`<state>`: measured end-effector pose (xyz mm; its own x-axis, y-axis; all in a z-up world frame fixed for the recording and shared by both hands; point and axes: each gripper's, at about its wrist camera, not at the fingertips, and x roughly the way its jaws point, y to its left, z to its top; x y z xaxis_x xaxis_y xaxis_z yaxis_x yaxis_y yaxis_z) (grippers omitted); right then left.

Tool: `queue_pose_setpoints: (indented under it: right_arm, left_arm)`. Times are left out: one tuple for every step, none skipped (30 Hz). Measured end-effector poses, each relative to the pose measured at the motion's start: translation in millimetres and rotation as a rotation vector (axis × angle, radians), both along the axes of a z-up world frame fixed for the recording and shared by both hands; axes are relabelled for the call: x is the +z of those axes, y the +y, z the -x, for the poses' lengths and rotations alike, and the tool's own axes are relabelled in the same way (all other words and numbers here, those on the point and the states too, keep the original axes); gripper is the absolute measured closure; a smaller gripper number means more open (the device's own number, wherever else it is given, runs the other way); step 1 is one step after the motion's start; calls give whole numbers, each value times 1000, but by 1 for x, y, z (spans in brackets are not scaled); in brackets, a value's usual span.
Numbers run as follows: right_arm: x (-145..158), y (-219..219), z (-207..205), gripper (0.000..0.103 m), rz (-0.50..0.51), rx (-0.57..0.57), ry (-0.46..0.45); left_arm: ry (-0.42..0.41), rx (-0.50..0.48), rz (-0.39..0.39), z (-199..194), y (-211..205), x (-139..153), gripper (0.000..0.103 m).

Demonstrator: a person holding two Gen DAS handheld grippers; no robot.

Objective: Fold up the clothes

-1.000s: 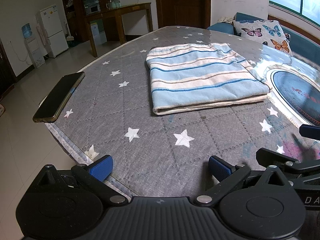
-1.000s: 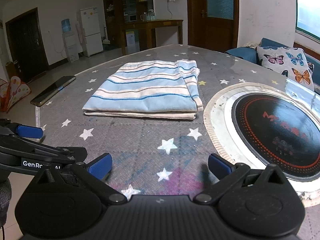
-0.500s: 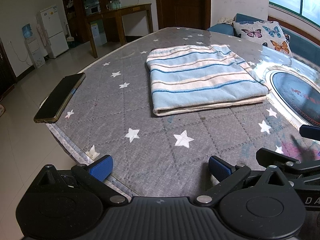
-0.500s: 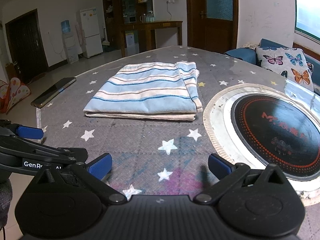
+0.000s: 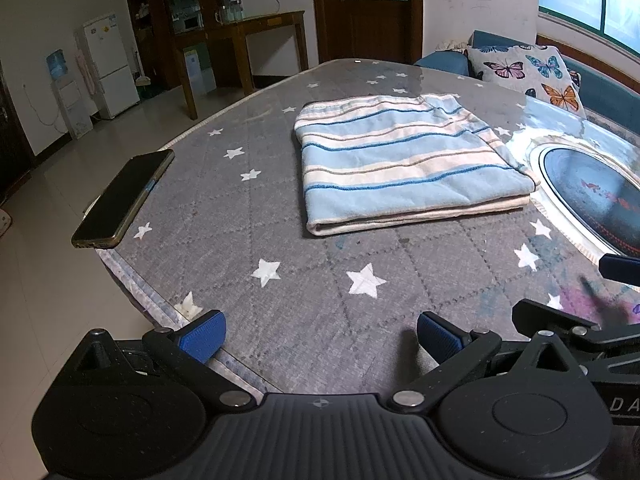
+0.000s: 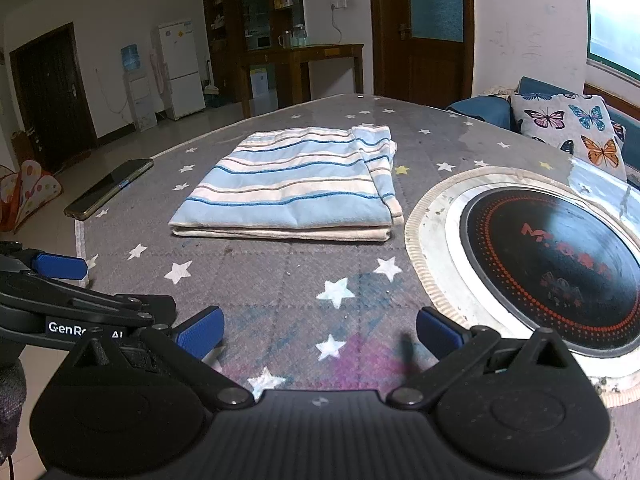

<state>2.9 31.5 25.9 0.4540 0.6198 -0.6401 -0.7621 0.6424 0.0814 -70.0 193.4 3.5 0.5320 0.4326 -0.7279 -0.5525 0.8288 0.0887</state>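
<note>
Left gripper [image 6: 60, 266] reads "GenRo… AI" beside folded striped cloth [image 6: 294, 186].

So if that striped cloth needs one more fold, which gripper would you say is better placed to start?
Probably the left gripper: the striped cloth lies nearly straight ahead of it. From the right gripper, the cloth sits off to the left. Both are open and away from it.
</note>
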Motion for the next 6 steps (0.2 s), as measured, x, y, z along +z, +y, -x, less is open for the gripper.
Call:
queue_pose_setpoints:
  right_arm:
    - [0,0,0,0,-1,0,0]
    - [0,0,1,0,-1,1,0]
    - [0,0,1,0,-1,1,-1]
    - [0,0,1,0,-1,1,-2]
    - [1,0,1,0,-2,1,-2]
    - [1,0,1,0,-4,1,-2]
  left_arm:
    - [-2,0,-3,0,0,0,0]
    - [-3,0,-7,0,-1,1,0]
    - [-4,-1,-9,0,-1,1,0]
    - [-5,-2,-10,1,-1,1,0]
    - [-7,-4,-10,1,-1,1,0]
    - [-9,-7,-9,1,-1,2,0]
